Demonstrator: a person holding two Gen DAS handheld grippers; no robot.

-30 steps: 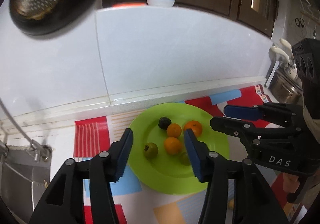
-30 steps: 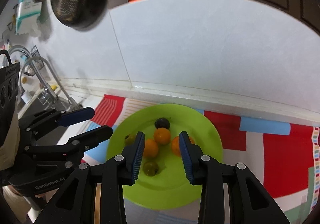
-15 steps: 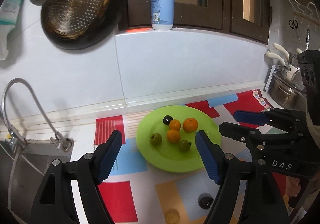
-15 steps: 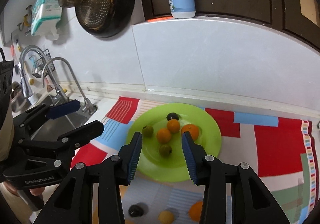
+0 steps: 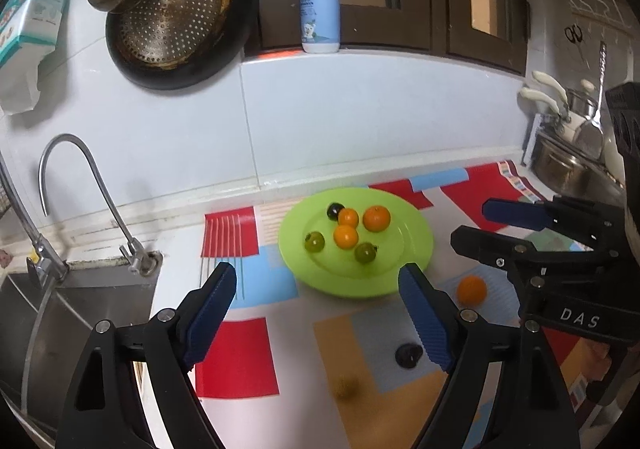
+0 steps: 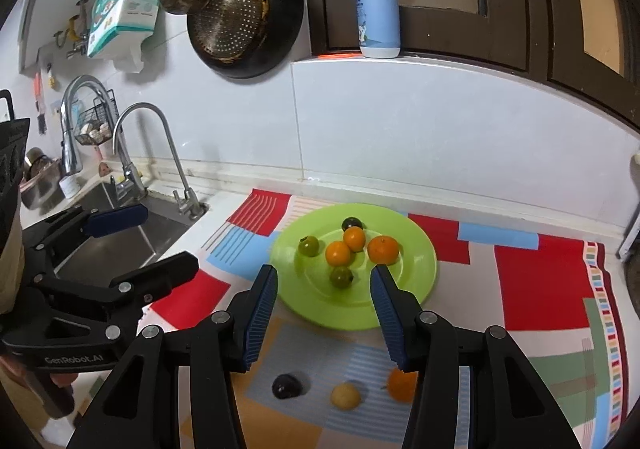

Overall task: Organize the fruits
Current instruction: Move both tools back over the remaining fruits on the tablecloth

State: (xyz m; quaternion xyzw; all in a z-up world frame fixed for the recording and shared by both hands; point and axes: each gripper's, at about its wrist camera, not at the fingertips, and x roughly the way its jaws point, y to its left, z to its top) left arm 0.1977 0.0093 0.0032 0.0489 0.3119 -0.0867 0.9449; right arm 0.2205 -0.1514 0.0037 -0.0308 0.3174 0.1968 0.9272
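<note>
A green plate [image 5: 416, 249] [image 6: 416, 273] on the patterned mat holds several fruits: oranges [image 5: 376, 218] [image 6: 383, 249], green fruits [image 5: 314, 241] [image 6: 341, 276] and a dark one [image 5: 333, 210] [image 6: 351, 224]. Loose on the mat in front of the plate lie an orange [image 5: 472, 289] [image 6: 401, 385], a dark fruit [image 5: 408, 355] [image 6: 285, 385] and a yellow fruit [image 5: 346, 387] [image 6: 345, 395]. My left gripper [image 5: 318, 313] [image 6: 140, 237] is open and empty above the mat. My right gripper [image 6: 324, 309] [image 5: 476, 221] is open and empty, right of the left one.
A sink [image 6: 120, 245] with a tap [image 5: 80, 185] lies to the left. A pan [image 5: 176, 25] hangs on the wall and a soap bottle [image 5: 320, 5] stands on the ledge. Pots [image 5: 568, 153] stand at the far right.
Both grippers have drawn back and up from the plate. The view widened, so the loose fruits on the mat have come into view. Both jaws stand wider than before.
</note>
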